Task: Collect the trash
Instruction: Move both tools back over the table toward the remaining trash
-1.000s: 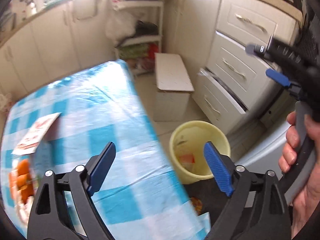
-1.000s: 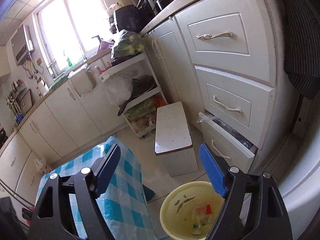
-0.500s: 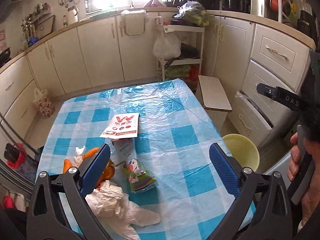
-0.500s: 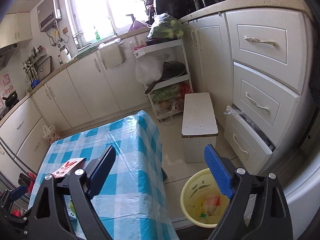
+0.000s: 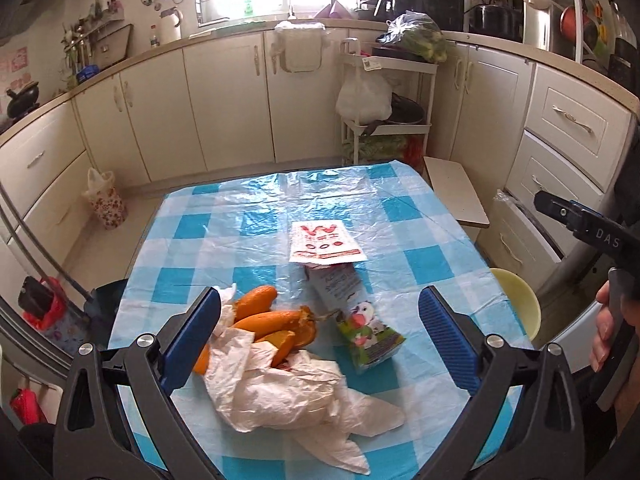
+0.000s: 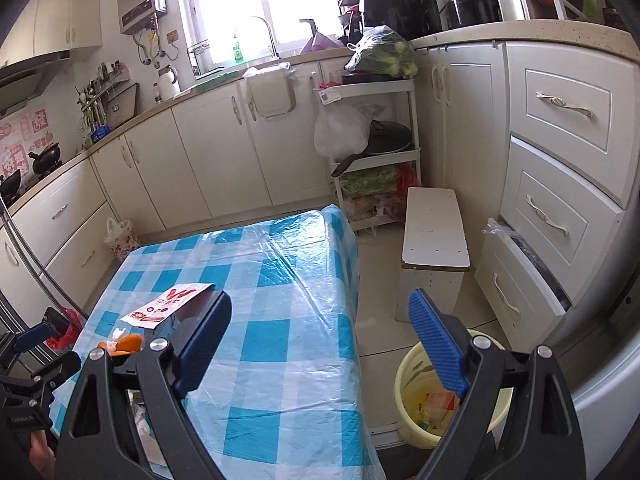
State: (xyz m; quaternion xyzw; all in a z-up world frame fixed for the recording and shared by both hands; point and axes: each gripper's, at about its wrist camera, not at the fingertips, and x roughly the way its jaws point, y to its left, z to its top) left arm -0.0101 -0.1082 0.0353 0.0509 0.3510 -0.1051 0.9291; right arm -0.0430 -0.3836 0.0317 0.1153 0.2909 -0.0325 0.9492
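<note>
My left claw (image 5: 320, 336) gapes empty; its jaws have just been widening. Between them lie orange peels (image 5: 276, 320) half buried under crumpled tissue (image 5: 288, 392), and a carton (image 5: 356, 320) ahead. My right claw (image 6: 320, 356), likewise widening, holds nothing; the bin (image 6: 416, 396) sits partly hidden behind its right finger.

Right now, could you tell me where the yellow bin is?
The yellow bin stands on the floor off the table's right edge, below the white stool, seen in the right wrist view behind that gripper's right finger.
</note>
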